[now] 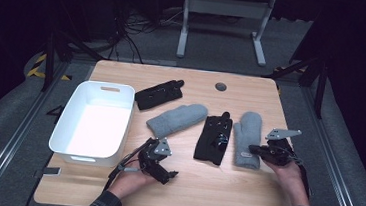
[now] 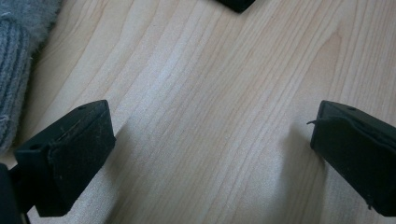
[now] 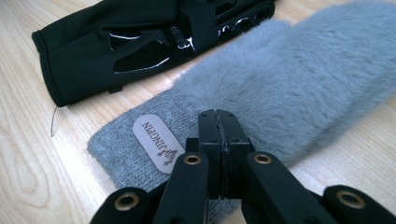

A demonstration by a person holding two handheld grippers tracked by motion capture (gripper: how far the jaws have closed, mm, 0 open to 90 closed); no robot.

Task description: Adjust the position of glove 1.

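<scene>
1. Wood table (image 1: 224, 187) is seen in a dark room, with a white bin (image 1: 94, 120) on its left.
2. Right gripper (image 3: 219, 122) is squeezed shut over the cuff of a grey mitten (image 3: 299, 79); whether fabric is pinched cannot be told.
3. Mitten is laid beside a black glove (image 3: 116, 42).
4. Left gripper (image 2: 210, 140) is held wide open above bare wood, with nothing in it.

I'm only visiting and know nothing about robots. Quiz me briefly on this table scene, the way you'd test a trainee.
1. How many grey mittens lie on the table?
2. True or false: the left gripper has its jaws open over bare wood.
3. The right gripper has its closed tips at: A the white bin; B a black glove; C the cuff of the right-hand grey mitten.
Key: 1 two; 2 true; 3 C.
</scene>
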